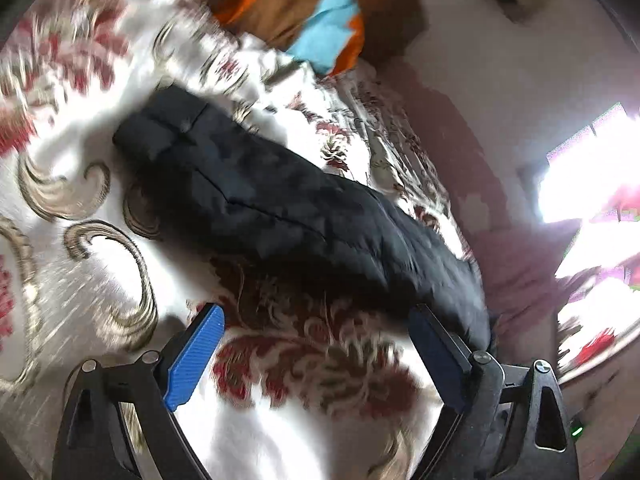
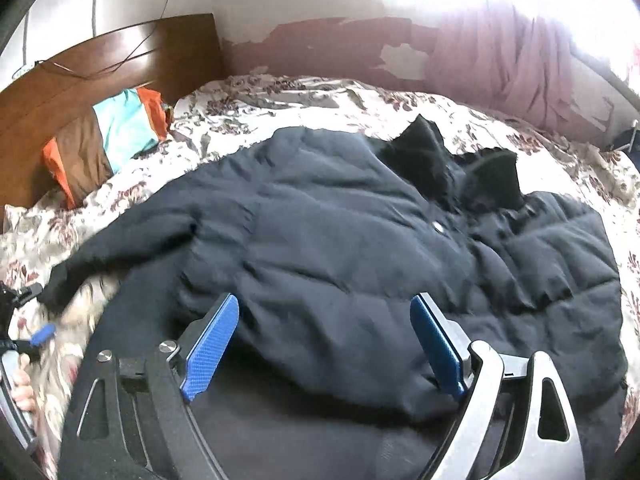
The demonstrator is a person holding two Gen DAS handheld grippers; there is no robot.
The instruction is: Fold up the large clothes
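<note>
A large dark navy padded jacket lies spread on a floral bedspread, collar toward the far side. Its left sleeve stretches out over the bedspread in the left wrist view. My left gripper is open and empty, just short of the sleeve, its right finger close to the fabric. It also shows at the left edge of the right wrist view, near the sleeve cuff. My right gripper is open and empty, hovering over the jacket's lower body.
A brown, orange and light-blue pillow leans on the wooden headboard at the far left. A peeling wall and pink curtain border the bed's far side. A bright window glares.
</note>
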